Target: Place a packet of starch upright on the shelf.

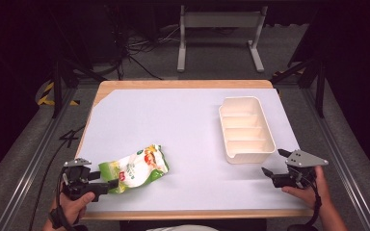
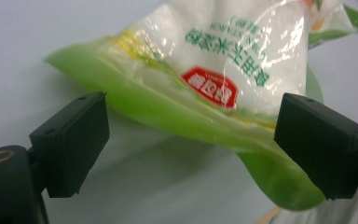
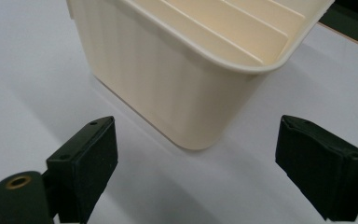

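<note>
Left claw (image 1: 107,183), jaws spread, straddles the green snack bag's (image 1: 135,168) near-left end. Right claw (image 1: 275,163), also spread, points at the cream divided tray (image 1: 246,129) from near right.

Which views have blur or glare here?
Left gripper view: the snack bag is soft-focus, with glare streaks across its clear film. Right gripper view: the cream divided tray is fairly sharp and evenly lit. High view: the white table cover is bright, the surroundings dark.
</note>
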The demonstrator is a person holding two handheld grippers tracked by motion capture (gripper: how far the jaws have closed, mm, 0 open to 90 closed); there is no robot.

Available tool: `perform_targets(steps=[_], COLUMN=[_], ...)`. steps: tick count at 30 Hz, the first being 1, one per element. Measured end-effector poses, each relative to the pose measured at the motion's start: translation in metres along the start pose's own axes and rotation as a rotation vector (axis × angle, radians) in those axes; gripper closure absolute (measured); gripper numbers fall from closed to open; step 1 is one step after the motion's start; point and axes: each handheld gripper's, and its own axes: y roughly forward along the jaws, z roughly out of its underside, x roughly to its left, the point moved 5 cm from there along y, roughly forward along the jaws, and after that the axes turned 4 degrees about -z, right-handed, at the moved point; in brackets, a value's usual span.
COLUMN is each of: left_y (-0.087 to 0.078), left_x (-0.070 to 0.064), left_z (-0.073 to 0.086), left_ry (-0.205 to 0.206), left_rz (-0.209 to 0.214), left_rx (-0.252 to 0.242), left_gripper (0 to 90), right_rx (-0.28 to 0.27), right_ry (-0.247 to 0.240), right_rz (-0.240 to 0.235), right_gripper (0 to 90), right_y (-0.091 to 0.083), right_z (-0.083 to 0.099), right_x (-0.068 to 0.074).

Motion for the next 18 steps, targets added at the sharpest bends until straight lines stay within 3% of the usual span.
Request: perform_targets(steps=[8, 10, 12, 15, 16, 18], left_y=[0.000, 0.000, 0.003, 0.009, 0.012, 0.015], left_x=[0.010, 0.010, 0.007, 0.006, 0.009, 0.009], left_z=[0.008, 0.008, 0.008, 0.006, 0.001, -0.002], left_ry=[-0.090, -0.089, -0.082, -0.077, -0.100, -0.088], left_rz=[0.050, 0.059, 0.101, 0.098, 0.135, 0.151], left_rx=[0.028, 0.030, 0.039, 0.036, 0.000, -0.005], left_gripper=[14.9, 14.2, 13.5, 8.3, 12.0, 12.9], right_rx=[0.016, 0.013, 0.009, 0.011, 0.008, 0.005], right_ry=[-0.004, 0.002, -0.002, 0.000, 0.000, 0.006], right_rz=[0.000, -0.007, -0.010, -0.014, -0.022, -0.025], right_gripper=[12.5, 12.5, 12.6, 12.6, 12.6, 12.6], right_y=[0.006, 0.006, 0.005, 0.006, 0.006, 0.006], right_z=[-0.001, -0.001, -0.001, -0.002, -0.002, -0.002], right_x=[-0.002, -0.002, -0.002, -0.001, -0.001, -0.001])
